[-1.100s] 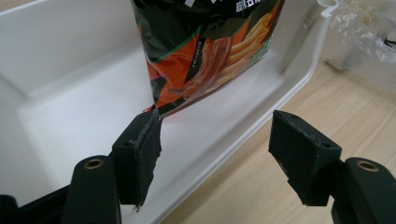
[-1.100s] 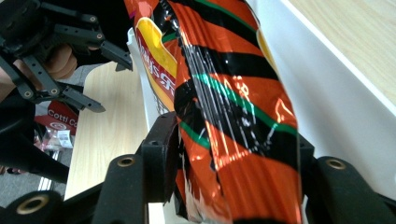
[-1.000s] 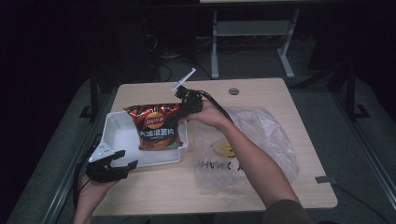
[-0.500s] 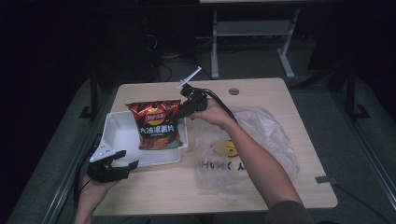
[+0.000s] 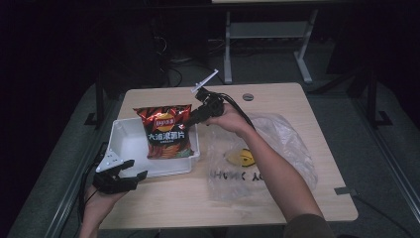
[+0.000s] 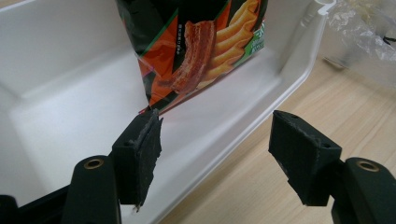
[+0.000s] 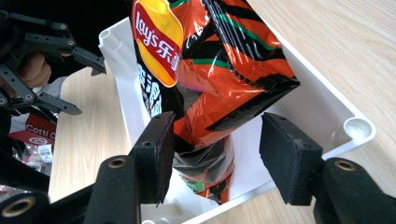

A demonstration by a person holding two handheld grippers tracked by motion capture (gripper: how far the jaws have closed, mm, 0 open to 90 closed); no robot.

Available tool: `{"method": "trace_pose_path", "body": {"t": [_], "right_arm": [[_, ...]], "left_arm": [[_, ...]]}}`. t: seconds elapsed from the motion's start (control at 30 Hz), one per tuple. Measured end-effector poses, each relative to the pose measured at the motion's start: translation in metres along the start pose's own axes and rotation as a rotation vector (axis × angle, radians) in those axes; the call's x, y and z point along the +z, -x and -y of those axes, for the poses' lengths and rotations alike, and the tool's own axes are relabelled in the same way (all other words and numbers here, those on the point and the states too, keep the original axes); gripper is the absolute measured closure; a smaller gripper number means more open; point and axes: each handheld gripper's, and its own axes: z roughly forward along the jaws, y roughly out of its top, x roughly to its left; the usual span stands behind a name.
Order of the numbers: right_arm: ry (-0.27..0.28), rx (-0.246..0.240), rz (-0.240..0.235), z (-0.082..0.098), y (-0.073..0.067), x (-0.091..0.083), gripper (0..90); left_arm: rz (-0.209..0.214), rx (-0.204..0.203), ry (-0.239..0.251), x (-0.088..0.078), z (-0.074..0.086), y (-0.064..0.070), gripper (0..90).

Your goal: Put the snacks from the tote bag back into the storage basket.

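Wooden table (image 5: 277, 203). Clear plastic bag (image 5: 277, 144), lying flat right of the bin. White bin (image 5: 124, 144), on the table's left half. Crisp packet (image 5: 166, 131), standing tilted in the bin's right end. Right gripper (image 5: 190, 119): jaws apart, flanking the packet's top corner, pads not pressing. Left gripper (image 5: 132, 171): jaws wide, empty, at the bin's near rim.

Dim lab or workshop, wooden table (image 5: 297, 106), metal frame legs (image 5: 228, 49), cables (image 5: 171, 74)
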Motion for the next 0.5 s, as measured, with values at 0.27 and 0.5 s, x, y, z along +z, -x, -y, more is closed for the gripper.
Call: {"method": "trace_pose_path", "body": {"t": [0.27, 0.5], "right_arm": [[0.002, 0.011, 0.009, 0.0005, 0.0011, -0.0023, 44.8], [0.0, 0.016, 0.017, 0.0017, 0.0024, -0.0044, 44.8]], "left_arm": [[0.001, 0.001, 0.0, 0.0001, 0.0, -0.0001, 33.9], [0.002, 0.008, -0.005, 0.0004, -0.0001, -0.0002, 33.8]]}}
